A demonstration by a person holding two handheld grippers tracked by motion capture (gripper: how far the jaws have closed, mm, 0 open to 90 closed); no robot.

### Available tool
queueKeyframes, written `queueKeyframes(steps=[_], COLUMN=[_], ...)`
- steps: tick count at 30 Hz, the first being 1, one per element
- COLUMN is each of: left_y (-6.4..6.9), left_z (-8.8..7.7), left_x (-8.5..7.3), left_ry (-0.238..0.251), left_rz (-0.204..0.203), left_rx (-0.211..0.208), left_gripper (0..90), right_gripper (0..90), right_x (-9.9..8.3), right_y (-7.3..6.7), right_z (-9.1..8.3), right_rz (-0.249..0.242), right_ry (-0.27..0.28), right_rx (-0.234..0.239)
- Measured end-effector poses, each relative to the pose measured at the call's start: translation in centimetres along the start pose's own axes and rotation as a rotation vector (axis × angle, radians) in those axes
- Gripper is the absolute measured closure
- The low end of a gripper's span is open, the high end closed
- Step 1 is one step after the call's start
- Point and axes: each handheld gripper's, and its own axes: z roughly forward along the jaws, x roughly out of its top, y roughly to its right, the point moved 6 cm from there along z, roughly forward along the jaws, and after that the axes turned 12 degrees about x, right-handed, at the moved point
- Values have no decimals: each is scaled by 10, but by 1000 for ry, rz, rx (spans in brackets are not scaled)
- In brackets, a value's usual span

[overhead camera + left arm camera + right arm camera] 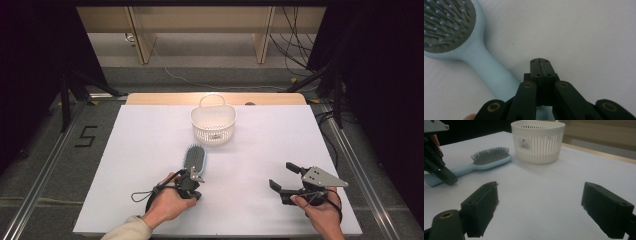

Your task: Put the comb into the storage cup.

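A light blue hairbrush (194, 159) lies bristles up on the white table sheet (260, 150), its handle toward the person. My left gripper (194, 190) is down at the handle end, jaws pressed together with nothing between them. In the left gripper view the shut jaw tips (541, 67) sit just right of the handle of the brush (461, 37). My right gripper (281, 175) rests low over the sheet at the right, jaws wide apart and empty (541, 207). In the right gripper view the brush (486, 160) and the left gripper (447, 178) appear at the left.
A white slotted basket (213, 125) with a loop handle stands at the back middle of the sheet, also in the right gripper view (537, 142). Wooden table edge (215, 98) runs behind it. Dark stands and cables flank the table.
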Motion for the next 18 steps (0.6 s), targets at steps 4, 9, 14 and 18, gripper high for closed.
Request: queueKeyframes(steps=[4,9,14,18], left_y=[-3,-11,-20,-26], left_z=[-2,-5,-8,-9], left_x=[-4,-11,-18,-22], left_ry=[-15,-32,-51,-63], left_rz=[-4,-17,-39,-58], left_rx=[-1,-5,1,7], left_gripper=[899,899,899,899], right_gripper=[151,151,151,151], right_x=[0,0,0,0], right_y=[0,0,0,0], right_z=[0,-1,-1,-1], right_rz=[-1,-1,-1,-1], right_ry=[-2,-2,-4,-4], right_rx=[0,0,1,2])
